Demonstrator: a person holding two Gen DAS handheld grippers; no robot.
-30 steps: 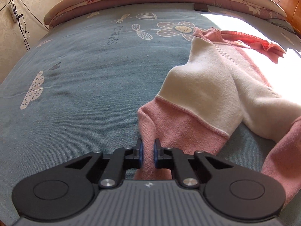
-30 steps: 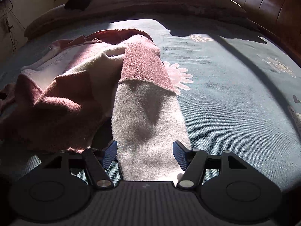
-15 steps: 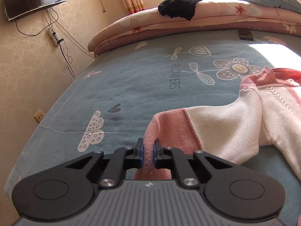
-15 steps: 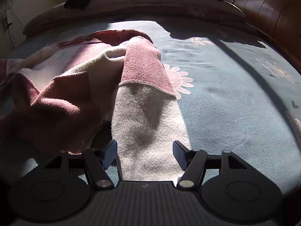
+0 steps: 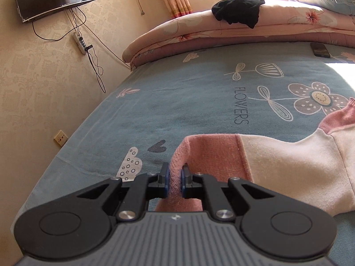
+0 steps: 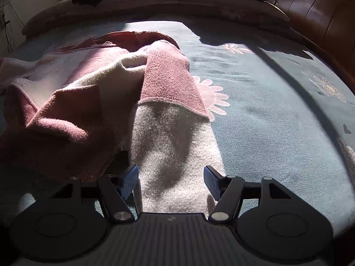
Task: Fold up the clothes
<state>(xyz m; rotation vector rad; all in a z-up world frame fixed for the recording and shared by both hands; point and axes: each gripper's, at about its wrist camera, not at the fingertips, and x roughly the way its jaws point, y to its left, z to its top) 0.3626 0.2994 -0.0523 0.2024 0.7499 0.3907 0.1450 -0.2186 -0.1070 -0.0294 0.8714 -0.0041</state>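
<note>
Left gripper higher, sleeve clamped

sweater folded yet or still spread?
Not folded: sweater lies bunched on the bed, one sleeve pinched in the left gripper.

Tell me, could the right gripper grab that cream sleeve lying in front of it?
Probably yes: the right gripper stands open with the cream sleeve lying flat between its fingers on the bed sheet, nothing covering it there.
</note>
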